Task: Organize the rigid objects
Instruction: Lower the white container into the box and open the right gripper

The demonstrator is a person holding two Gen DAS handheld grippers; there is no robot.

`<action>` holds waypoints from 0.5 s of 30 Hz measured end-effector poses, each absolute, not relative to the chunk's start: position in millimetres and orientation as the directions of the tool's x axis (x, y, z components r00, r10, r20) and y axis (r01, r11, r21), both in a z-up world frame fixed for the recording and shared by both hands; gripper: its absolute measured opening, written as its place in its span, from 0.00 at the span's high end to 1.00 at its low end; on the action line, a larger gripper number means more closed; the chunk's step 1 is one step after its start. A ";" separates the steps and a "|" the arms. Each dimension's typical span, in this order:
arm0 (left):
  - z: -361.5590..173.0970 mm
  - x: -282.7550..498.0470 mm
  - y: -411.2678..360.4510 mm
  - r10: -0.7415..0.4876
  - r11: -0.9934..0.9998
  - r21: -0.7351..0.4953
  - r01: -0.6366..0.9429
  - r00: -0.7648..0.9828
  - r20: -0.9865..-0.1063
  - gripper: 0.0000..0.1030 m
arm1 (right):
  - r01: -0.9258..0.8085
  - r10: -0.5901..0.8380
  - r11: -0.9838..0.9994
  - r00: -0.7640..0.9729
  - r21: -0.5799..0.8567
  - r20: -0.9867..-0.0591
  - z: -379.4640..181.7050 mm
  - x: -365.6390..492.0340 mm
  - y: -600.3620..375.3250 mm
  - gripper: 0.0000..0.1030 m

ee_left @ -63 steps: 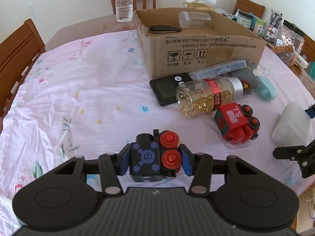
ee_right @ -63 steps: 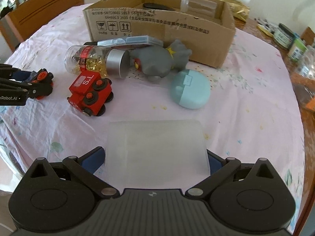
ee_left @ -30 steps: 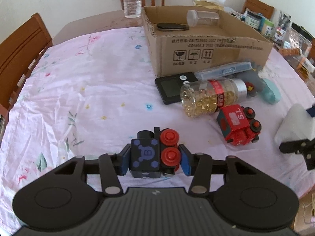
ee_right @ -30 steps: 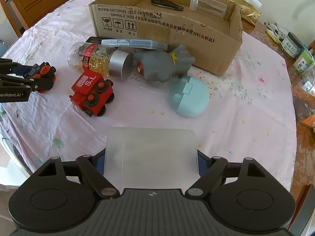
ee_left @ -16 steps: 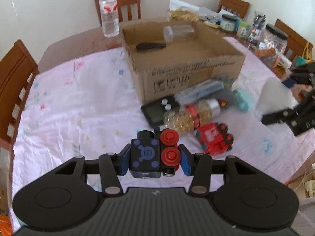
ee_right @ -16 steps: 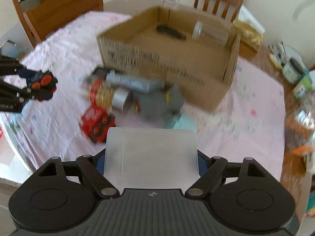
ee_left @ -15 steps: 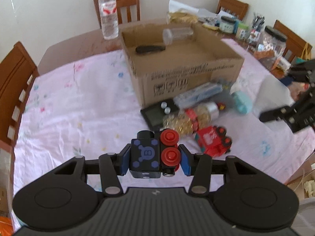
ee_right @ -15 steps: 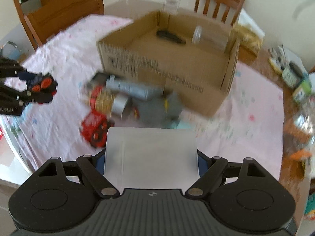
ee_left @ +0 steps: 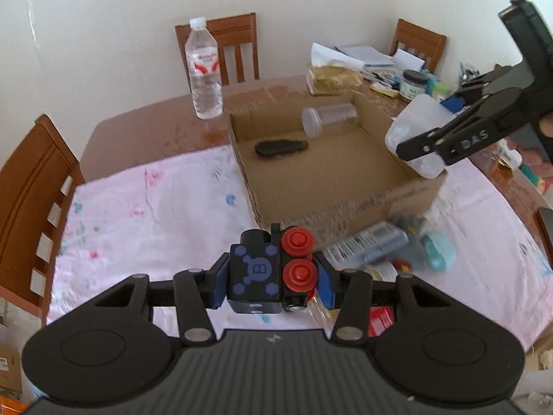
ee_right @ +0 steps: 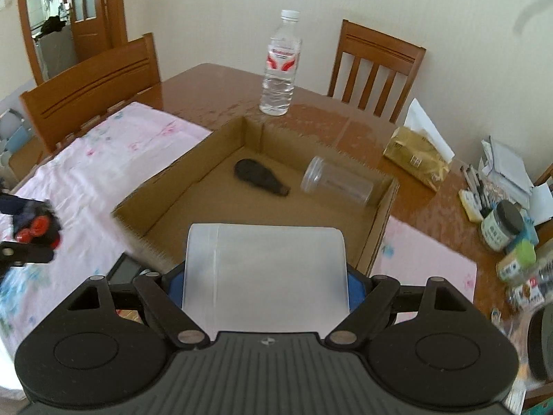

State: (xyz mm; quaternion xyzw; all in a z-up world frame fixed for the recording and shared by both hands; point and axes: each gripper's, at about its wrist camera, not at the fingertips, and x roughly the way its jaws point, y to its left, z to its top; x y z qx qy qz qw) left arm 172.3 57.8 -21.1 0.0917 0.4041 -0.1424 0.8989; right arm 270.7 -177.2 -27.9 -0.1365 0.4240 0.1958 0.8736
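Left gripper (ee_left: pixel 273 276) clamped on black-and-blue toy train block with red wheels (ee_left: pixel 257 273), lower centre. Right gripper (ee_right: pixel 264 276) clamped on frosted translucent plastic container (ee_right: pixel 264 273), over near edge of open cardboard box (ee_right: pixel 380 221), centre frame.

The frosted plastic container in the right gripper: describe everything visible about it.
The frosted plastic container is translucent white, boxy with rounded corners, and looks like rigid plastic; a faint seam runs near its left side. Whether anything is inside cannot be told. The right gripper is shut on it, blue-padded fingers pressing its two sides. It hangs in the air over the near right corner of the cardboard box, touching nothing else.
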 end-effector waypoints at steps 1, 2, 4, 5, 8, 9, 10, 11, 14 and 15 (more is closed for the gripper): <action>-19.7 176.4 57.8 -0.178 0.944 0.053 0.326 0.637 -0.750 0.53 | -0.456 0.223 0.887 0.562 -0.074 -0.796 -30.6 276.9 -177.6 0.16; -18.3 180.5 57.4 -0.176 0.945 0.056 0.323 0.642 -0.746 0.53 | -0.455 0.217 0.887 0.561 -0.079 -0.799 -33.0 282.5 -177.7 0.16; -16.0 187.9 55.6 -0.165 0.947 0.065 0.315 0.650 -0.742 0.53 | -0.450 0.204 0.889 0.566 -0.092 -0.799 -37.7 290.7 -178.7 0.16; -14.9 191.3 54.7 -0.164 0.947 0.068 0.314 0.654 -0.739 0.53 | -0.442 0.200 0.892 0.571 -0.094 -0.796 -39.4 293.8 -180.0 0.14; -11.5 202.0 51.3 -0.164 0.948 0.067 0.310 0.661 -0.732 0.53 | -0.434 0.211 0.897 0.585 -0.082 -0.783 -39.4 294.0 -184.0 0.00; -10.4 205.4 49.6 -0.166 0.948 0.066 0.310 0.663 -0.730 0.53 | -0.430 0.214 0.900 0.587 -0.077 -0.781 -38.3 292.2 -185.6 0.00; -9.4 209.0 47.7 -0.170 0.947 0.065 0.313 0.665 -0.727 0.53 | -0.429 0.216 0.900 0.586 -0.073 -0.781 -37.1 289.5 -186.6 0.00; -8.4 213.0 45.3 -0.172 0.946 0.066 0.317 0.667 -0.725 0.53 | -0.427 0.216 0.901 0.589 -0.073 -0.779 -35.5 287.1 -187.0 0.00; -6.9 227.4 38.0 -0.186 0.943 0.060 0.327 0.669 -0.720 0.53 | -0.409 0.194 0.908 0.606 -0.093 -0.772 -31.9 274.7 -187.8 0.00; -7.0 232.6 35.8 -0.192 0.942 0.057 0.332 0.668 -0.719 0.53 | -0.400 0.194 0.912 0.610 -0.088 -0.768 -30.6 269.5 -188.9 0.00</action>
